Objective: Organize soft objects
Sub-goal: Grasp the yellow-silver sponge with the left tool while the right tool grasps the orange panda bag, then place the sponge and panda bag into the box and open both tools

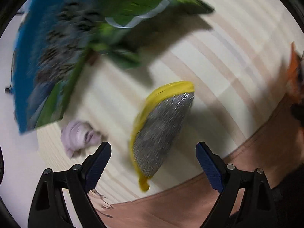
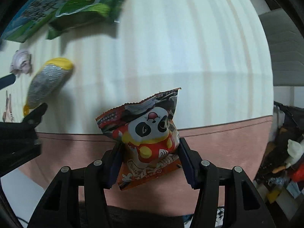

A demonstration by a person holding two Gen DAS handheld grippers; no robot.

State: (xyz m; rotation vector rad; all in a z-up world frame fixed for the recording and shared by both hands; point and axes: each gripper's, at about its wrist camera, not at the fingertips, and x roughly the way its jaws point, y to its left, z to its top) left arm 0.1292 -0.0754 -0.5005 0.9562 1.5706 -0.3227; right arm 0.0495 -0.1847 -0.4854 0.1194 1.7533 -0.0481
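Observation:
My right gripper [image 2: 150, 148] is shut on an orange snack bag with a panda print [image 2: 146, 138], held above the pink table edge. My left gripper [image 1: 153, 150] is open and empty, just short of a yellow sponge with a silver mesh face [image 1: 161, 133], which also shows in the right wrist view [image 2: 47, 83]. A crumpled lilac cloth [image 1: 79, 136] lies left of the sponge; it also shows in the right wrist view [image 2: 20, 61]. Green snack bags [image 1: 131, 19] lie farther back on a blue-green box [image 1: 43, 66].
The table has a pale striped cloth [image 2: 180, 47] with a pink border [image 2: 228, 142]. A grey chair [image 2: 281, 47] stands at the far right. A cluttered pile with a white and red toy [image 2: 292, 157] sits off the table's right edge.

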